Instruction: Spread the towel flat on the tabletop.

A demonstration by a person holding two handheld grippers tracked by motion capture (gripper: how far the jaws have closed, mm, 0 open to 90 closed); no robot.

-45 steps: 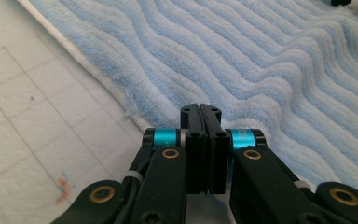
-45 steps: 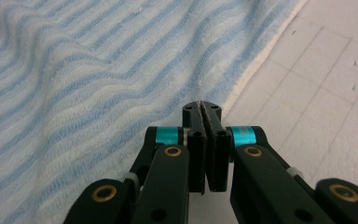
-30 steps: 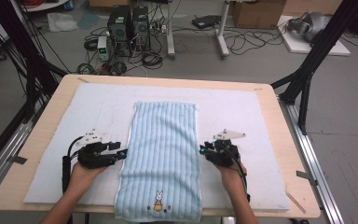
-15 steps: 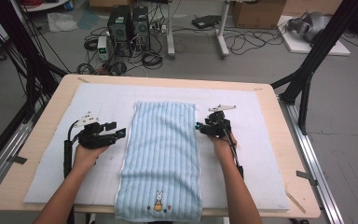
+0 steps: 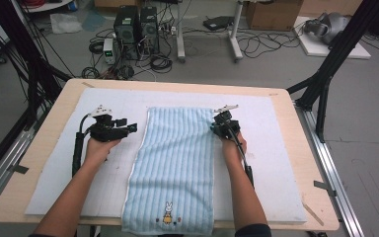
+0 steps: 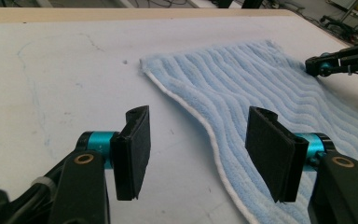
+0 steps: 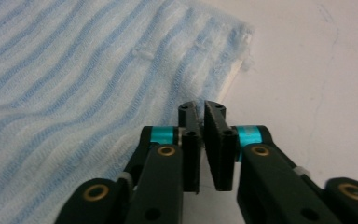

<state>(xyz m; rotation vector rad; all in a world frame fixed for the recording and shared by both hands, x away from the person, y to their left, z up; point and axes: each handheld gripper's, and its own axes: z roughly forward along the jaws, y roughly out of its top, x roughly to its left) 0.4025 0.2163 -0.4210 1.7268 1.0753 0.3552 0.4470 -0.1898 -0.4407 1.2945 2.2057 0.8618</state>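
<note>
A light blue striped towel lies flat and lengthwise on the white mat, its near end with an embroidered rabbit hanging over the table's front edge. My left gripper hovers just left of the towel's left edge, near the far end, and points at it. Its jaws stand wide open in the left gripper view, with the towel's white hem running between them. My right gripper sits at the towel's right edge by the far corner. Its jaws are shut to a slim gap over the hem.
The mat covers most of the wooden table, with bare mat on both sides of the towel. Black frame poles stand at the table's left and right. Computer towers and cables lie on the floor beyond.
Both grippers have moved away from the person along the towel's sides, from its middle to near its far end. The towel has not shifted.
</note>
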